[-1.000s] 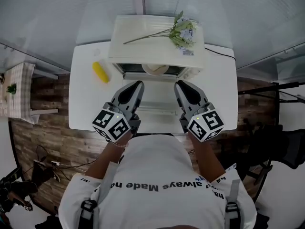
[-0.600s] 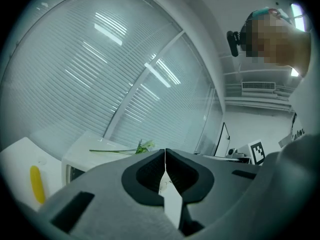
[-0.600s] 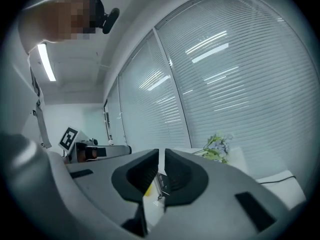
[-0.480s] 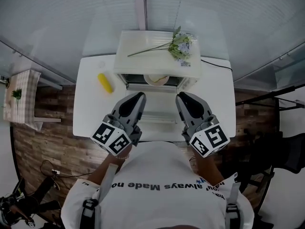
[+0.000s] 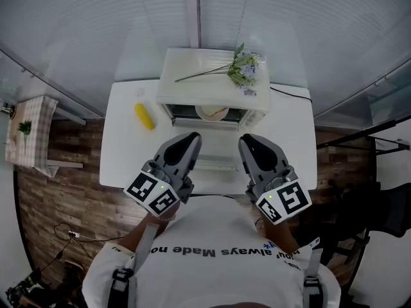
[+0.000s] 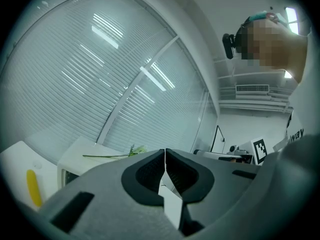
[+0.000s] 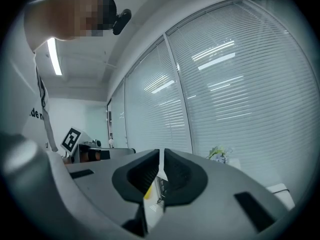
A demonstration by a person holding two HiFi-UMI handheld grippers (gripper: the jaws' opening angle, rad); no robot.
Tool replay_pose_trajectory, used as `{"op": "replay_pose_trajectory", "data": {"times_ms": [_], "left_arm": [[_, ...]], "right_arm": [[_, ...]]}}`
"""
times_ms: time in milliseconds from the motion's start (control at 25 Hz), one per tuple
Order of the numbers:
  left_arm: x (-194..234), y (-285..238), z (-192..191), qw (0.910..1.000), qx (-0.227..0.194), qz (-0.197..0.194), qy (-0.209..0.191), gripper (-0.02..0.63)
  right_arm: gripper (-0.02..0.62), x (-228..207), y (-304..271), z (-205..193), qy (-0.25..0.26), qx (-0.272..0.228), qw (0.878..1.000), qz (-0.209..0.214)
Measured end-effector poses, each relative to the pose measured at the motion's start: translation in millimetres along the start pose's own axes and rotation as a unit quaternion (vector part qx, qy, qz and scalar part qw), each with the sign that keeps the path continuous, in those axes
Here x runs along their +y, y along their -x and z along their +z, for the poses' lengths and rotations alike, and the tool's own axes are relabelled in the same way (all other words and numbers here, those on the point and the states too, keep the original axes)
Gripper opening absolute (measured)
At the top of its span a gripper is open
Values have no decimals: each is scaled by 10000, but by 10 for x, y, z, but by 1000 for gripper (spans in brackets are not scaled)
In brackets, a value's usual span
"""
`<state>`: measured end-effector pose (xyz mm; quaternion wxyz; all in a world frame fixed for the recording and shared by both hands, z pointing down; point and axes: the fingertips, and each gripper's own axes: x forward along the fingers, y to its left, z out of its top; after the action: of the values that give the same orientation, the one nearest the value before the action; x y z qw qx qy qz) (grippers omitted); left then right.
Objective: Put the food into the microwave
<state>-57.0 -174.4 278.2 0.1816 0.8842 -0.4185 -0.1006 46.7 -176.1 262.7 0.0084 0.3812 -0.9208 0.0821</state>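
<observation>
While both grippers hung just in front of the person's chest, each had its jaws pressed together with nothing caught between them. The left gripper [image 5: 192, 136] pointed toward the left half of the microwave front and the right gripper [image 5: 246, 138] toward the right half. The two were apart from each other, and neither touched the oven.

The cream microwave [image 5: 192, 66] stood at the far edge of the white table [image 5: 122, 165]. Its door [image 5: 215, 149] lay open, folded down toward the person between the two grippers. A pale round dish [image 5: 212, 112] sat inside the cavity; what it held could not be made out.

A yellow corn cob [image 5: 144, 116] lay on the table just beside the microwave's left side. It was outside the oven and well clear of both grippers.

A flower sprig [image 5: 243, 67] lay across the microwave's top, blooms to the right and stem running left. A black cable [image 5: 292, 94] trailed over the table from the oven's right side. Closed window blinds [image 5: 289, 18] rose behind it all.
</observation>
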Motion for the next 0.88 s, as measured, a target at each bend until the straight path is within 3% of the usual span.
{"op": "replay_pose_trajectory", "data": {"times_ms": [880], "left_arm": [[-45, 65, 24, 9999, -99, -32, 86, 14]], "right_arm": [[32, 53, 48, 25, 21, -47, 10000, -40]]}}
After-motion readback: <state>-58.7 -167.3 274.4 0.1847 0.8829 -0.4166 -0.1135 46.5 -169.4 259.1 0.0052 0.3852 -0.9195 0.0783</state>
